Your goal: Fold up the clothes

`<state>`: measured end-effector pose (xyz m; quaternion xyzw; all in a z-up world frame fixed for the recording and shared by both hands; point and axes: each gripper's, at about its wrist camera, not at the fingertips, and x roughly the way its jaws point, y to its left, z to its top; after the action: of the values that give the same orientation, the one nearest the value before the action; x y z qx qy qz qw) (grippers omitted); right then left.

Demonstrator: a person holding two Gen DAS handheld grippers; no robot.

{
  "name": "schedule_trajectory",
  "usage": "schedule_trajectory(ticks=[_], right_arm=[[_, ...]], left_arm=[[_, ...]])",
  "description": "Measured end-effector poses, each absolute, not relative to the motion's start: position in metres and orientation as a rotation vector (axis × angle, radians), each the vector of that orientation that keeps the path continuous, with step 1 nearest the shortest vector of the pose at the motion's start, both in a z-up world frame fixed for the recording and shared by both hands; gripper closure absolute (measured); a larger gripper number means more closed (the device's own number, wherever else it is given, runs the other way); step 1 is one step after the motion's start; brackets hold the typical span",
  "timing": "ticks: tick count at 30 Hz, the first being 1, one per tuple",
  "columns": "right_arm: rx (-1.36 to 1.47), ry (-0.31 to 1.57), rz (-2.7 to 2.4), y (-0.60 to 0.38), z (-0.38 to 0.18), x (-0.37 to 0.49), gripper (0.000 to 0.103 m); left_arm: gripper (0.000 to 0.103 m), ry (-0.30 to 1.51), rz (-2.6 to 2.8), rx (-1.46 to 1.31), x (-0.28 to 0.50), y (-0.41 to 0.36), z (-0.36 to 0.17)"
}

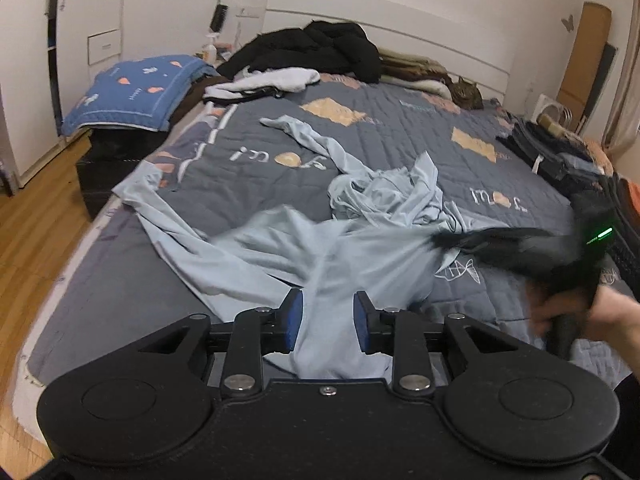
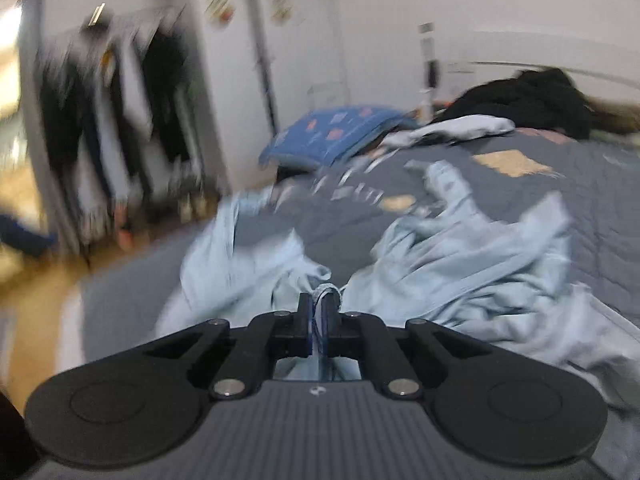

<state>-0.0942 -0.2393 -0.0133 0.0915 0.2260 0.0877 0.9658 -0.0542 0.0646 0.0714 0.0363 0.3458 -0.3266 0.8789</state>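
Observation:
A crumpled light blue garment (image 1: 280,248) sprawls over the grey quilted bed (image 1: 400,128), with one sleeve trailing toward the headboard. My left gripper (image 1: 328,314) stands open at the near edge. A fold of the garment runs loosely between its blue pads (image 1: 294,320). My right gripper (image 1: 444,240), blurred and held by a hand (image 1: 608,316), pinches the garment's right side. In the right wrist view the right gripper (image 2: 318,304) is shut on a bunched edge of the light blue garment (image 2: 460,264), which is pulled taut.
A black coat heap (image 1: 320,48) and a white garment (image 1: 272,82) lie near the headboard, and a cat (image 1: 466,94) rests beside them. Dark folded clothes (image 1: 560,152) are stacked at the bed's right edge. A blue quilt (image 1: 136,92) sits on a box to the left, above the wooden floor (image 1: 36,216).

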Motion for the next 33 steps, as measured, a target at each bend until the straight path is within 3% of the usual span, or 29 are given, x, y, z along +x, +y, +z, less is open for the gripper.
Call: schedule_trajectory(ticks=[5,8,16,18,20,24,27,29,33], right_arm=[[0.451,0.29,0.034,-0.314,0.044,-0.175,0.103],[0.455,0.238,-0.09,-0.354,0.06,-0.23,0.103],[0.428,0.36,-0.328,-0.37,0.018,-0.297,0.103],[0.455,0.401,-0.357,-0.375,0.005,-0.307,0.102],[0.432,0.453,-0.387,-0.376,-0.001,-0.31,0.101],[0.377,0.442,-0.396,-0.378,0.012,-0.319,0.099],[0.307,0.459,-0.378,-0.375,0.017,-0.307,0.085],[0.268,0.491,-0.313,-0.372,0.017,-0.282,0.055],[0.202,0.528,-0.156,-0.355,0.005,-0.223,0.043]], left_arm=[[0.075,0.691,-0.702,0.092,-0.062,0.071,0.08],[0.074,0.692,-0.722,0.115,-0.063,0.066,0.076],[0.073,0.725,-0.788,0.14,-0.061,0.026,0.05],[0.071,0.726,-0.812,0.165,-0.063,0.014,0.045],[0.062,0.726,-0.835,0.19,-0.065,0.003,0.04],[0.061,0.727,-0.882,0.239,-0.069,-0.021,0.03],[0.061,0.73,-0.908,0.255,-0.072,-0.037,0.024],[0.061,0.733,-0.924,0.263,-0.075,-0.047,0.021],[0.06,0.734,-0.953,0.296,-0.082,-0.06,0.016]])
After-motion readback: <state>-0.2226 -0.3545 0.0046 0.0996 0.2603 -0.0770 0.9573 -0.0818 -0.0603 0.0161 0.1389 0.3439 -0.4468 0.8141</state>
